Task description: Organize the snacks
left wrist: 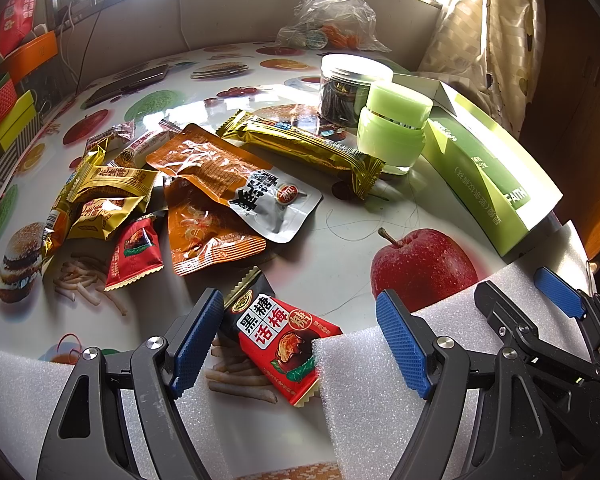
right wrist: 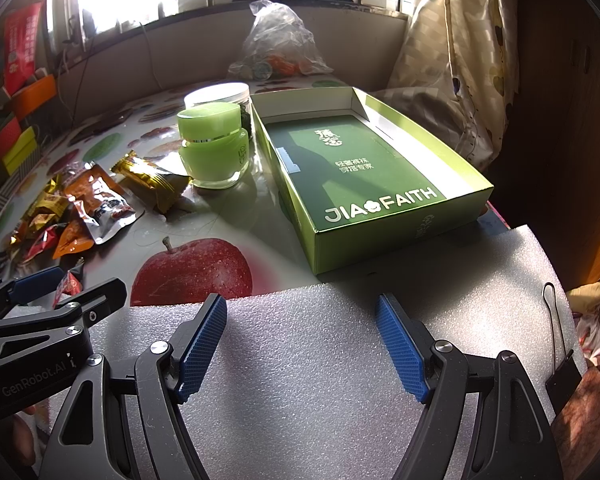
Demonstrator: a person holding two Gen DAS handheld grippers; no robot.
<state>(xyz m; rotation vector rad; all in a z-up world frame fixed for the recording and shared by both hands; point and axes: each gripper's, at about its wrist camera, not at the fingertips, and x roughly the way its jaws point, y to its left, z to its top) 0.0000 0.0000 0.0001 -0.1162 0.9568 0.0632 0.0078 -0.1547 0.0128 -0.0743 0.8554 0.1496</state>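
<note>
- Fruit-print tablecloth point(left wrist: 340, 240) by a barred window, strong glare; white foam sheet point(right wrist: 308, 360) along the near edge.
- Far left: heap of snack packets point(left wrist: 112, 196), gold, orange and red, overlapping; which lies on which at the bottom can't be sorted out.
- Orange pouch point(left wrist: 220, 168) on top of the heap, long gold bar point(left wrist: 300, 146) just right of it.
- Left gripper point(left wrist: 300, 344) spread wide, holding nothing; red candy packet point(left wrist: 284, 344) lies flat between its fingers, right end tucked under the foam edge.
- Packet looks light, crinkly, slick foil; likely best pinched across the middle, seal ends would slip.
- Green jar point(right wrist: 214, 146) and clear lidded jar point(left wrist: 352, 88) behind it, contents dark, unreadable.
- Right gripper point(right wrist: 300, 344) also spread, empty, over foam.
- Green box point(right wrist: 364, 184) open, nothing in it, right of the jars; probable drop spot.
- Plastic bag point(right wrist: 276, 44) at back, contents unclear.
</note>
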